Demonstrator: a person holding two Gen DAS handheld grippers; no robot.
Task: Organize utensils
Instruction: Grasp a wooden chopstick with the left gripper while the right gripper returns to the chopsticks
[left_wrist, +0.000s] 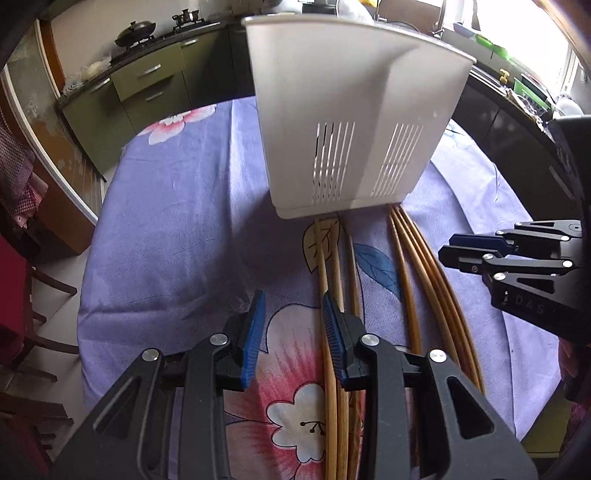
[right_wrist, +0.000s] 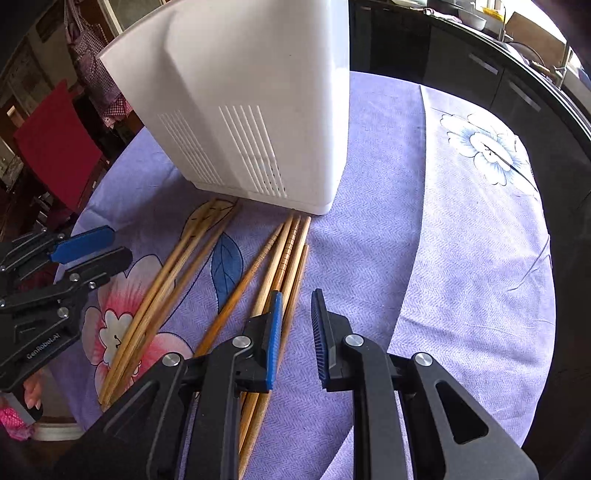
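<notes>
A white slotted utensil holder (left_wrist: 351, 122) (right_wrist: 258, 110) stands on the purple flowered tablecloth (left_wrist: 177, 221) (right_wrist: 443, 258). Several wooden chopsticks lie in front of it in two bundles: a left bundle (left_wrist: 325, 258) (right_wrist: 166, 280) and a right bundle (left_wrist: 417, 251) (right_wrist: 284, 251). My left gripper (left_wrist: 293, 299) (right_wrist: 118, 243) hovers open just above the cloth, its right finger over the left bundle, nothing between the pads. My right gripper (right_wrist: 295, 299) (left_wrist: 448, 247) is narrowly open above the cloth, its left finger over the right bundle, the gap empty.
A kitchen counter with a wok (left_wrist: 135, 31) and green cabinets (left_wrist: 147, 85) runs behind the table. A red chair (right_wrist: 55, 147) stands at the left. The round table's edge (right_wrist: 546, 295) curves close on the right. A person's fingers (right_wrist: 31, 395) show at lower left.
</notes>
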